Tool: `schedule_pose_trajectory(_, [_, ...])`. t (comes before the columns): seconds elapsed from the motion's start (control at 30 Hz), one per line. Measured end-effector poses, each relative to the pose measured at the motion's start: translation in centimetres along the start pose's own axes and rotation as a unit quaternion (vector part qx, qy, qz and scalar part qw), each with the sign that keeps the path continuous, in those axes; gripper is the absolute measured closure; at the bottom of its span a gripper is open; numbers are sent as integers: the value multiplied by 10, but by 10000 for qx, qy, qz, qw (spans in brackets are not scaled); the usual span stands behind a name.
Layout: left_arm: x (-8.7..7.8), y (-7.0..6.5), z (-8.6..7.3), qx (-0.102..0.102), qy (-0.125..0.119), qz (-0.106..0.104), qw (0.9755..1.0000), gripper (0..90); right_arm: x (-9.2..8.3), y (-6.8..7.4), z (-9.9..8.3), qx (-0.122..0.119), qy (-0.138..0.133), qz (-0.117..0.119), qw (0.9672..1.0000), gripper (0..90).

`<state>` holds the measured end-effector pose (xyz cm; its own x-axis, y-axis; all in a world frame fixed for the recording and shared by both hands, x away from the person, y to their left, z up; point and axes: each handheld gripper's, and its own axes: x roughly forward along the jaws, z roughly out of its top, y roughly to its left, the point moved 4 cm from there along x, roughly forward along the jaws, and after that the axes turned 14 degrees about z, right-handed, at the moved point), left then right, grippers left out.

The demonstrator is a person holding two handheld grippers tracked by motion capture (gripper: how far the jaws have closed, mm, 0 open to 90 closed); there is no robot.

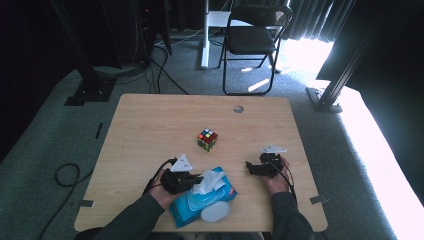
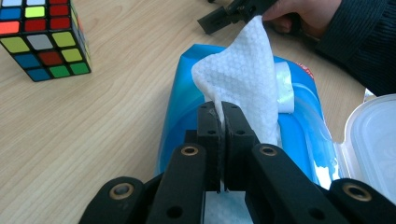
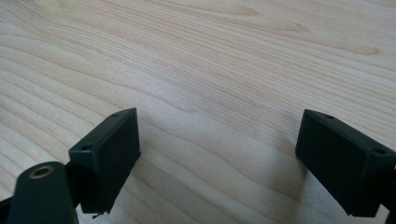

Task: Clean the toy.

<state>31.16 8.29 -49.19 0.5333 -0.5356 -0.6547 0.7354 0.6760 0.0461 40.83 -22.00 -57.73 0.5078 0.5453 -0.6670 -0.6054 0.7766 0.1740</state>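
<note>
A blue pack of wet wipes (image 1: 186, 209) lies at the table's near edge with its white lid (image 1: 215, 212) flipped open. A white wipe (image 1: 210, 180) sticks up out of the pack's opening. My left gripper (image 1: 196, 180) reaches in from the pack's left and is shut on that wipe. In the left gripper view the jaws (image 2: 219, 109) pinch the lower edge of the wipe (image 2: 243, 74) above the pack (image 2: 299, 135). My right gripper (image 1: 249, 168) rests to the right of the pack, open, with only bare wood between its jaws (image 3: 219, 144).
A colourful puzzle cube (image 1: 207, 139) stands near the middle of the wooden table (image 1: 150, 125), beyond the pack; it also sits at the top left of the left gripper view (image 2: 44, 39). A cable hole (image 1: 238, 108) marks the far edge. A folding chair (image 1: 252, 37) stands behind the table.
</note>
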Motion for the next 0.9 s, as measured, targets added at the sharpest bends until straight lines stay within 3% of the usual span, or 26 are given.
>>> schedule_pose_trajectory(0.9, [-7, 13, 6, -129, -189, 131, 9997, 878, 0, 0, 0, -1, 1, 1, 10000, 133])
